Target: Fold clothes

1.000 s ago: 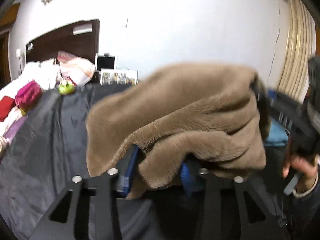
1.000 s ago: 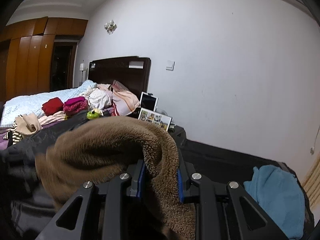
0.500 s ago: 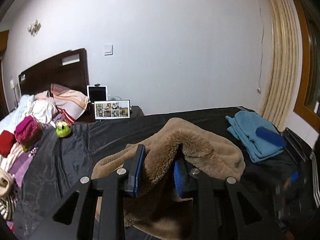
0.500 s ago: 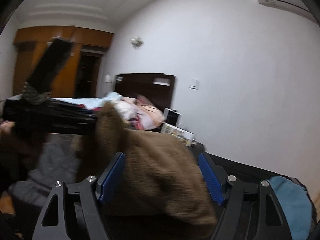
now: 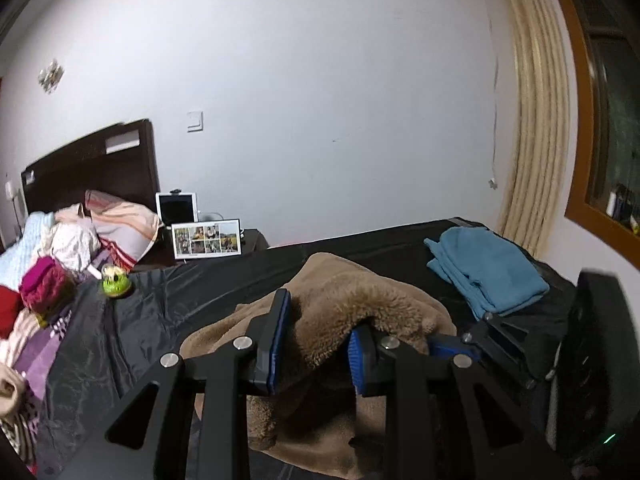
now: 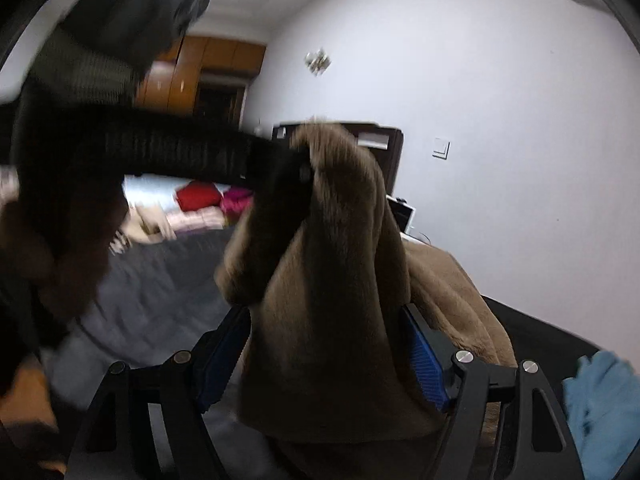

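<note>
A brown fleece garment (image 5: 340,312) lies bunched on the black sheet (image 5: 168,308). My left gripper (image 5: 320,344) has its blue pads apart, with a fold of the fleece draped between them. In the right wrist view the same brown fleece (image 6: 332,280) hangs between the wide-apart pads of my right gripper (image 6: 324,352), lifted at its top by the left gripper's dark body (image 6: 280,172). The right gripper also shows at the right of the left wrist view (image 5: 496,340), beside the fleece.
A folded blue garment (image 5: 484,268) lies at the far right of the sheet. Piled clothes and pillows (image 5: 60,256) sit at left, with a green toy (image 5: 115,282). A photo frame (image 5: 206,240) and tablet stand by the wall. A curtain (image 5: 532,120) hangs at right.
The fleece has come down from mid-air onto the sheet. My right gripper opened wide and moved beside the left one. The left gripper's pads have spread a little.
</note>
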A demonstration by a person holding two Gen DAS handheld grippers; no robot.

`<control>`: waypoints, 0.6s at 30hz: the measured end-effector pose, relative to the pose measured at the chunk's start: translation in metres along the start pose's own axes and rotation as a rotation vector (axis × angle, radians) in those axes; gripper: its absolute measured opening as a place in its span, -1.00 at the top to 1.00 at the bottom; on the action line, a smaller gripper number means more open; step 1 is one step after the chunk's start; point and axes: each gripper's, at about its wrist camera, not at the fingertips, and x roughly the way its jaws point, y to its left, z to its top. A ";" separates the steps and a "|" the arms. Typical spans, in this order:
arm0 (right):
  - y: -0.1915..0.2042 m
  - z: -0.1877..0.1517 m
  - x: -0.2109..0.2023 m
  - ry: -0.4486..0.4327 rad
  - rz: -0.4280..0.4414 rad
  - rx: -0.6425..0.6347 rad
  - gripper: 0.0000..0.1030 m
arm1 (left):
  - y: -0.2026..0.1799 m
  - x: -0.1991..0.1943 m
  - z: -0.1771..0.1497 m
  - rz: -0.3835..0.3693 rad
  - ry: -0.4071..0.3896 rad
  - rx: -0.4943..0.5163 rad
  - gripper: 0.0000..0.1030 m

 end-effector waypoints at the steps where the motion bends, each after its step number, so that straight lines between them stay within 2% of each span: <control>1: 0.000 0.002 -0.001 -0.013 -0.012 0.004 -0.51 | -0.002 0.000 0.001 -0.007 0.004 0.012 0.43; 5: 0.002 0.006 0.010 -0.015 -0.129 -0.019 -0.53 | -0.012 0.000 0.001 -0.046 0.015 0.052 0.43; 10: -0.021 -0.002 0.033 0.036 -0.159 0.060 -0.50 | -0.019 -0.005 -0.001 -0.065 0.016 0.088 0.43; 11: -0.027 -0.005 0.034 0.041 -0.166 0.079 -0.25 | -0.018 -0.006 -0.002 -0.070 0.017 0.088 0.43; 12: -0.034 -0.007 0.034 0.049 -0.170 0.100 0.17 | -0.016 -0.006 -0.002 -0.077 0.018 0.085 0.41; 13: -0.041 -0.009 0.034 0.050 -0.176 0.122 0.31 | -0.015 -0.006 -0.003 -0.083 0.019 0.082 0.38; 15: -0.053 -0.008 0.029 0.030 -0.210 0.145 0.42 | -0.011 -0.007 -0.005 -0.104 0.018 0.065 0.10; 18: -0.072 -0.004 0.016 -0.018 -0.281 0.164 0.46 | -0.006 -0.015 -0.010 -0.131 -0.005 0.050 -0.23</control>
